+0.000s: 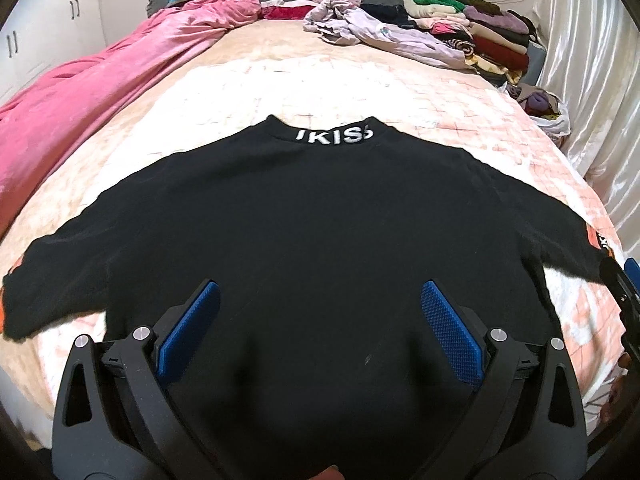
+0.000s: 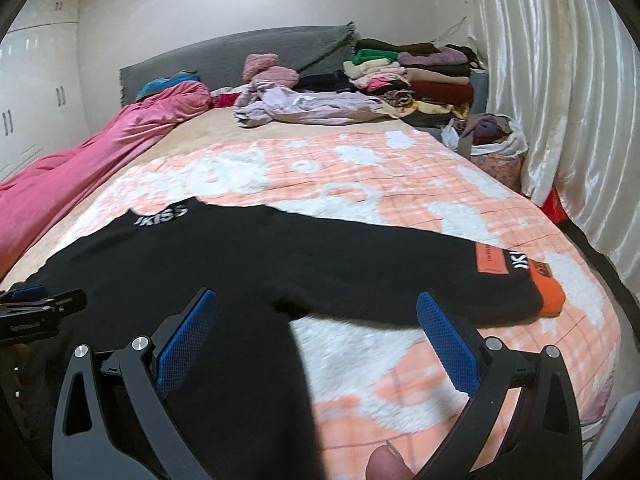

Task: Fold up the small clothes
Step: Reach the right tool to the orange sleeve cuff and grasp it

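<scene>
Both tongs (image 1: pixel 320 300) (image 2: pixel 318 310) gape over black shirt (image 1: pixel 312 216).

Matt black knit sweater (image 1: pixel 320 220) on fluffy blanket (image 2: pixel 400 184); glossy satin curtain (image 2: pixel 560 80) beside.

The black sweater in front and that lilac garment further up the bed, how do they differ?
The black sweater lies spread flat with both sleeves stretched out; the lilac garment sits crumpled in a heap. The black sweater carries white lettering at the collar and orange cuffs; the lilac garment shows no lettering that I can make out. The black sweater lies right under both open hand-held grippers; the lilac garment lies far off, beside the folded stack. Both rest on the bed, unfolded.
</scene>
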The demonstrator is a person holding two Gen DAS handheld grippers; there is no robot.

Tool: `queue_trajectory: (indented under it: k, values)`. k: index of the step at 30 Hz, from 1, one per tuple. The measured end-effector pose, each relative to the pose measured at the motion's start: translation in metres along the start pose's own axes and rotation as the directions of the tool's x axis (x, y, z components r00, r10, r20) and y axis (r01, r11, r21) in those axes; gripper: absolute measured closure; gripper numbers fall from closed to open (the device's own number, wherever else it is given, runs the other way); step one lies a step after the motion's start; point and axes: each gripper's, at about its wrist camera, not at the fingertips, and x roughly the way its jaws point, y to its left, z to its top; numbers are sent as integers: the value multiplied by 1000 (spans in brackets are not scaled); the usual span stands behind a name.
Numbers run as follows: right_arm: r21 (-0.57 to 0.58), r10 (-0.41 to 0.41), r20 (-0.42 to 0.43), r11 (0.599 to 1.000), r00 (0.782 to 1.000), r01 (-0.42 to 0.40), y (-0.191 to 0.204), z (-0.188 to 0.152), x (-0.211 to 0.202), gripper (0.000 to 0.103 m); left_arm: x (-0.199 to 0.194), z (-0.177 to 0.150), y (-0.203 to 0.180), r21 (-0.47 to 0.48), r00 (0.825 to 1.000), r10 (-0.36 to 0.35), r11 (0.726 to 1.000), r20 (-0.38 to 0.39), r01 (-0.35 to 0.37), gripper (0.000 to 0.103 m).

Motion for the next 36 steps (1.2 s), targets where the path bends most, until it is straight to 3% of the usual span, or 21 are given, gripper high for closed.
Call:
queue_trajectory:
  k: [15,18,25,29,31,33,36]
  values:
    - [106,-157,-21,982,987,158,-85,18,35,4,40,27,-15,12,1000,-6,1000,-22,6,9]
    - [147,-209,-48,966,977,214,-116,18,41,4,49,33,-18,20,998,-46,999,-30,47,9]
    - [223,-299,-117,921,947,318,-180,14,53,4,74,47,-29,80,998,-46,996,-43,50,9]
    - [304,-272,-167,900,948,311,-217,7,61,4,79,52,-31,68,998,-67,995,-9,67,9]
    - [339,-254,-193,889,948,307,-232,2,66,7,83,54,-33,79,999,-46,996,10,45,9]
    - [339,-248,-225,886,942,315,-242,-1,73,30,89,54,-34,81,1000,-24,996,12,23,9]
    - [353,-227,-255,883,940,308,-252,-5,80,35,99,54,-30,58,1000,0,998,7,-1,9]
